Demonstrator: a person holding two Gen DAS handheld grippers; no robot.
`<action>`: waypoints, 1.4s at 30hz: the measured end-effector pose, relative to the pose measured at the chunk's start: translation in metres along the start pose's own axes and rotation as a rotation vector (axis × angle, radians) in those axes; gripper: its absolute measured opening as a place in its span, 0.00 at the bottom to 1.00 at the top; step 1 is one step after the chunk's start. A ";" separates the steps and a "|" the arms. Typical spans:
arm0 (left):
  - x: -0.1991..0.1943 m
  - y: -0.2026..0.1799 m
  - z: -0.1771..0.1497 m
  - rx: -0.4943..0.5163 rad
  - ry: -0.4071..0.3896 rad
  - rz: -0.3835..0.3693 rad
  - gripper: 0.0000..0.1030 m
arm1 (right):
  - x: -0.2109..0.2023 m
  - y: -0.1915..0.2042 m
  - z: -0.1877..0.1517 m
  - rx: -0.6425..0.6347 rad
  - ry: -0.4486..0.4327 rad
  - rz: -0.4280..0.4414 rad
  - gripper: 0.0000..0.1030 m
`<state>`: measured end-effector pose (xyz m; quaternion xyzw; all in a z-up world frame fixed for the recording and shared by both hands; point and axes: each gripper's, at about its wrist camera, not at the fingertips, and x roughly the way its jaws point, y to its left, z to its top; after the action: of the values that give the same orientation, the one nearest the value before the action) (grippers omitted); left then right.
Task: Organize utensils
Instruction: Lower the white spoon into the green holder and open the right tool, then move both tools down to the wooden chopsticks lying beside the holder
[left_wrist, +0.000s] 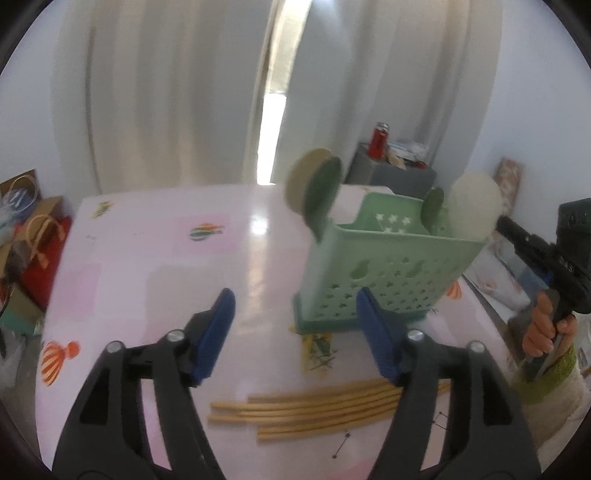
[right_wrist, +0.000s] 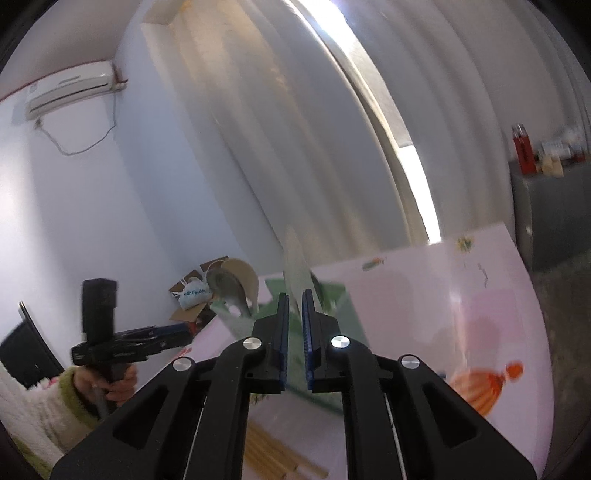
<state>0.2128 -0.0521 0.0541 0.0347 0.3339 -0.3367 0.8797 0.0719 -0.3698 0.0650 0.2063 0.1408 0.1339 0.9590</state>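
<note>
Our right tongs (right_wrist: 294, 332) pinch a pale spoon (right_wrist: 295, 266) above the green caddy (left_wrist: 388, 266); our left tongs (left_wrist: 295, 332) gape empty. The chopsticks (left_wrist: 314, 410) on the tabletop (left_wrist: 147, 258) look light, stiff and slippery; we'd grip mid-shaft.

Pale grey-white pleated curtains (left_wrist: 177, 92) cover the far wall, parted at a narrow gap (left_wrist: 275, 110) where bright daylight comes through and glares off the glossy pink tablecloth printed with hot-air balloons (left_wrist: 147, 266). A white wall-mounted air conditioner (right_wrist: 70, 90) with a dangling cable sits high on the pale bluish wall (right_wrist: 74, 206) to the left. A grey cabinet (left_wrist: 395, 173) in the right corner carries a red bottle (left_wrist: 379, 140) and small clutter, while cardboard boxes and a red bag (left_wrist: 40, 236) crowd the floor at the left.
</note>
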 end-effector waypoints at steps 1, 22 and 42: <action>0.005 -0.002 0.002 0.009 0.006 -0.017 0.68 | -0.002 -0.002 -0.003 0.022 0.006 0.000 0.14; 0.072 -0.041 0.015 0.087 0.080 -0.119 0.74 | 0.047 -0.014 -0.008 0.084 0.132 0.023 0.63; 0.032 -0.012 -0.012 -0.148 0.031 -0.101 0.75 | 0.052 -0.027 0.000 0.152 0.141 0.035 0.64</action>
<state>0.2158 -0.0761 0.0272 -0.0421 0.3729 -0.3547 0.8564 0.1256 -0.3774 0.0417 0.2711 0.2141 0.1538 0.9257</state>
